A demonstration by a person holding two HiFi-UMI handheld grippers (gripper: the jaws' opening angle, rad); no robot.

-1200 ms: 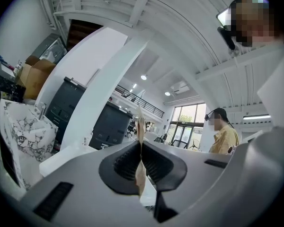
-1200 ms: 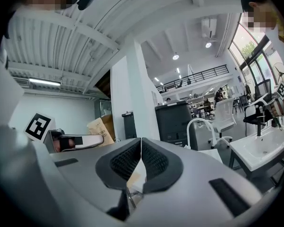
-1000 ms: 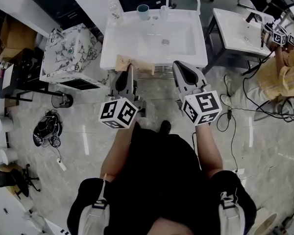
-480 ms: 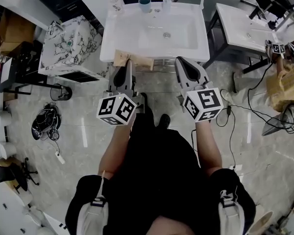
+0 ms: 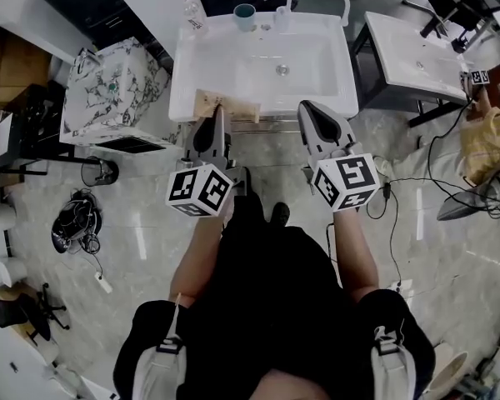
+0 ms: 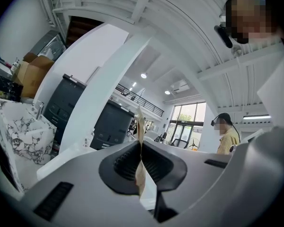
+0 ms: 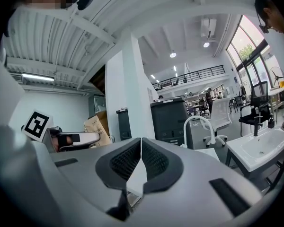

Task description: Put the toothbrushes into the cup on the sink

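Progress seems near zero: left tool (image 6: 141, 150) clenched on a thin tan card (image 5: 235, 107), right tool (image 7: 141, 148) clenched on nothing. Cup (image 5: 245, 16) stands at the back rim of the sink (image 5: 186, 73); no toothbrush shows in it.

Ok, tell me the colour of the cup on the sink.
Teal cup, clearest in the head view.

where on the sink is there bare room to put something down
The basin is bare around the drain, and so are the left and right rims. The back ledge is crowded: cup and faucet. The tan card in the left tongs sits over the front left edge.
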